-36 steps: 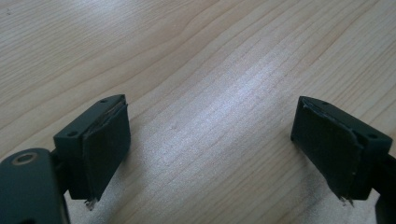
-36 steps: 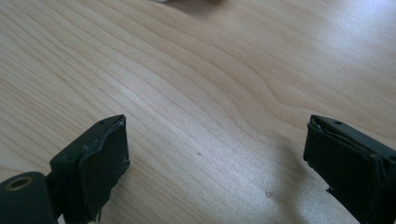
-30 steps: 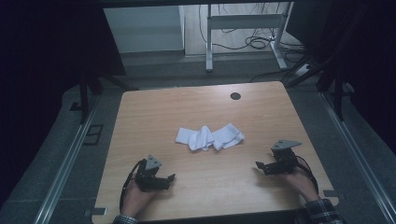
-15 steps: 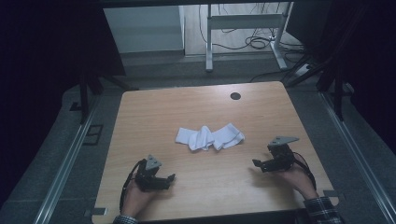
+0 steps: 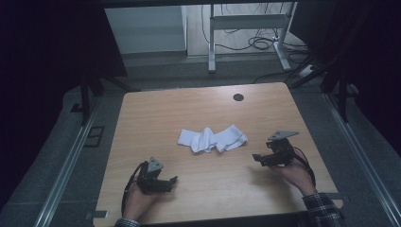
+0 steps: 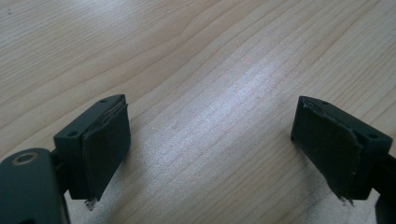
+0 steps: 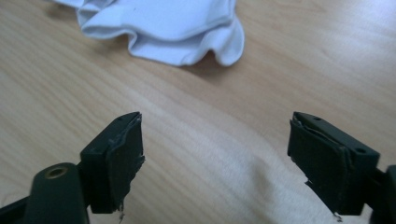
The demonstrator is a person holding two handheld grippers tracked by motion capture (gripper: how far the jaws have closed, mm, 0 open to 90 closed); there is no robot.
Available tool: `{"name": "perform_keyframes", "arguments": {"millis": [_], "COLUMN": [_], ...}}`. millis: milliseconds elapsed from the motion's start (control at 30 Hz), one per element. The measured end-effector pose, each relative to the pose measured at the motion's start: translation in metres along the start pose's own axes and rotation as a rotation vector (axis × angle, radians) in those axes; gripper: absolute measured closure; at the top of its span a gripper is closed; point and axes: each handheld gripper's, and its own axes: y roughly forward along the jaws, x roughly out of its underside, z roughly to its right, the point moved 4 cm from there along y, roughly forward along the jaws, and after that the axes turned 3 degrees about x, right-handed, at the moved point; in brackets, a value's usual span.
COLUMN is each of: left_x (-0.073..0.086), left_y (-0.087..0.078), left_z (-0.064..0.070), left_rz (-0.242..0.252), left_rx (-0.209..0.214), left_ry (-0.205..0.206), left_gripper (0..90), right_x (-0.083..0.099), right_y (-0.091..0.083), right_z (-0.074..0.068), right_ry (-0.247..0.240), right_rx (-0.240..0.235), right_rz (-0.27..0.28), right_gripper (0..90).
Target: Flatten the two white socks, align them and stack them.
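high view: the white cloth (image 5: pixel 212 140) lies crumpled between and ahead of both grippers; the right gripper (image 5: pixel 257 157) has edged closer to it. left gripper view: left gripper (image 6: pixel 212 140) released over bare table (image 6: pixel 196 56). right gripper view: jaws spread, cloth just ahead.

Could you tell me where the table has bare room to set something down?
The table is bare from the white cloth back to the dark hole, and between the left tool and right tool. Only the middle, around the cloth, is taken.
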Motion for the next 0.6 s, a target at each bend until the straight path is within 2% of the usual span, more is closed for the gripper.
{"name": "perform_keyframes", "arguments": {"millis": [133, 200, 300, 333, 400, 500, 600], "left_x": [0.000, 0.000, 0.000, 0.000, 0.000, 0.000, 0.000], "left_y": [0.000, 0.000, 0.000, 0.000, 0.000, 0.000, 0.000], "left_z": [0.000, 0.000, 0.000, 0.000, 0.000, 0.000, 0.000], "left_rz": [0.002, 0.002, 0.002, 0.002, 0.002, 0.002, 0.002], "left_rx": [0.000, 0.000, -0.001, 0.000, -0.001, 0.000, 0.001], "left_ry": [-0.001, -0.001, -0.001, -0.001, -0.001, -0.001, 0.000], "left_gripper": [11.9, 11.9, 11.9, 11.9, 11.9, 11.9, 11.9], "right_x": [-0.006, -0.014, -0.019, -0.025, -0.030, -0.034, -0.045], "right_y": [0.001, 0.002, 0.004, 0.006, 0.009, 0.012, 0.021], "right_z": [0.003, 0.006, 0.007, 0.007, 0.007, 0.007, 0.004], "right_ry": [-0.003, 0.003, 0.010, 0.019, 0.027, 0.023, 0.001], "right_rx": [0.013, 0.026, 0.018, 0.007, -0.006, -0.006, 0.001], "right_rz": [0.011, 0.020, 0.028, 0.033, 0.031, 0.028, 0.014], "right_gripper": [22.5, 28.8, 32.1, 36.2, 39.0, 41.9, 50.5]}}
